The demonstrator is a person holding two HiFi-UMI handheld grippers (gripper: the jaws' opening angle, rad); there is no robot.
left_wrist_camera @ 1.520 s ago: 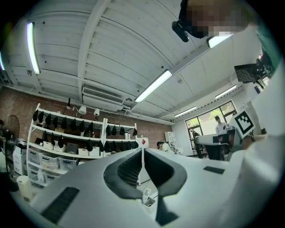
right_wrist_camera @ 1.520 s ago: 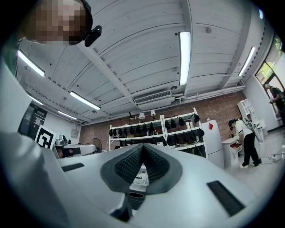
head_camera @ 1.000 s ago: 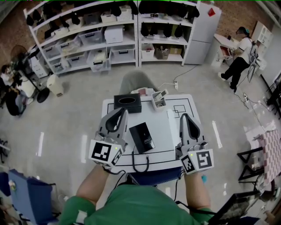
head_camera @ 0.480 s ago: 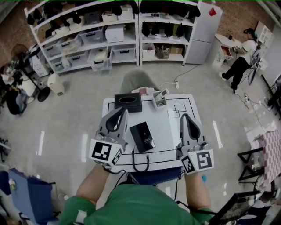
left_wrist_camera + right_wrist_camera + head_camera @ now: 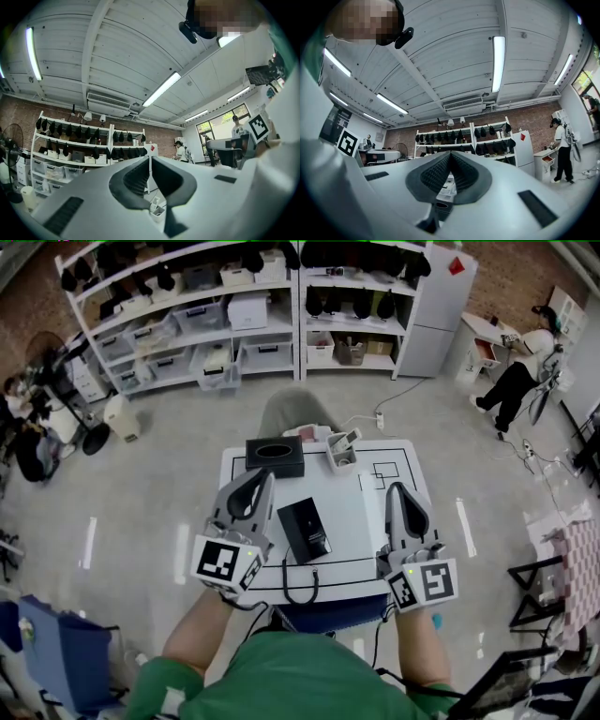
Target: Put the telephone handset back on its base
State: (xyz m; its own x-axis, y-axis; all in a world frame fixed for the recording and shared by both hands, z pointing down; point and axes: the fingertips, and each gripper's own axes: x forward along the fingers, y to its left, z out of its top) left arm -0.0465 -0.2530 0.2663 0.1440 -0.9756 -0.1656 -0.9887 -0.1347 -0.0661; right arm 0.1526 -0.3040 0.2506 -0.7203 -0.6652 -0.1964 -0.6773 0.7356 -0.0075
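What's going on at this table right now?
A person holds a claw in each hand over a small white table. The left claw and right claw are both shut and empty, touching nothing. The black telephone lies between them, mid-table; whether its handset is seated isn't clear.

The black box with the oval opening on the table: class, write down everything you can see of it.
The black box is a low, matt black rectangular block with one long oval opening in its top; the material looks like card or plastic. It lies flat near the far left corner of the white table, long side along the far edge. A white holder stands apart to its right.
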